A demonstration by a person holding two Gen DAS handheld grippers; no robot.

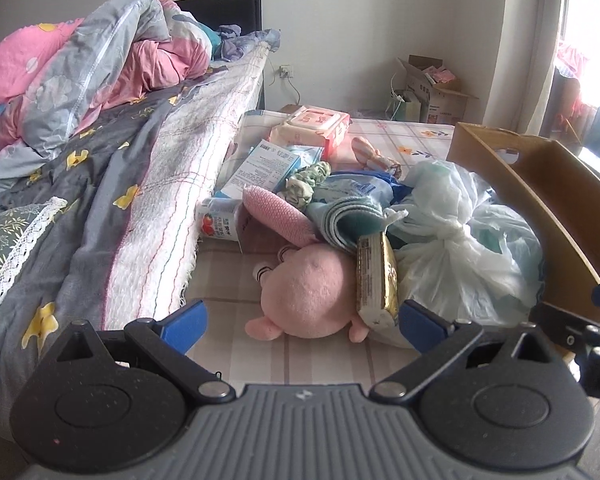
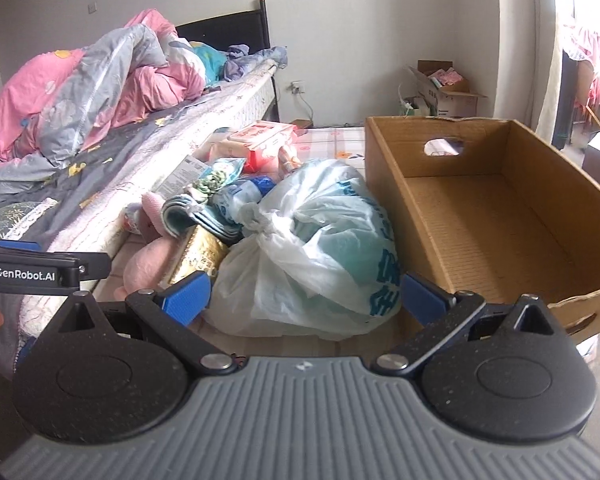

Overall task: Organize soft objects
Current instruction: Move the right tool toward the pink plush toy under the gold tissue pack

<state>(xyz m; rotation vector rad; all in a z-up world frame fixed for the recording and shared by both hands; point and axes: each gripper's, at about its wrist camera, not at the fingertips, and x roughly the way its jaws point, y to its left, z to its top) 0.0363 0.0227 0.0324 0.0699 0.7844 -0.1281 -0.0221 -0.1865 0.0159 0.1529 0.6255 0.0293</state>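
Observation:
A pink plush toy (image 1: 308, 296) lies on a low checked mat (image 1: 316, 360), just beyond my open left gripper (image 1: 302, 322). A gold packet (image 1: 376, 280) leans on it. Behind lie a pink knitted piece (image 1: 278, 210), a folded teal towel (image 1: 352, 216), a green scrunchie (image 1: 306, 182) and a tied white plastic bag (image 1: 460, 252). In the right wrist view that plastic bag (image 2: 316, 248) sits between the spread fingers of my open right gripper (image 2: 304, 300), which holds nothing. An open cardboard box (image 2: 500, 216) stands right of the bag.
A bed with a grey flowered sheet (image 1: 80, 184) and a pink and grey quilt (image 1: 100, 64) rises on the left. Wipe packs (image 1: 312, 128) and a blue and white box (image 1: 260, 168) lie farther back. A second carton (image 1: 436, 88) stands by the wall.

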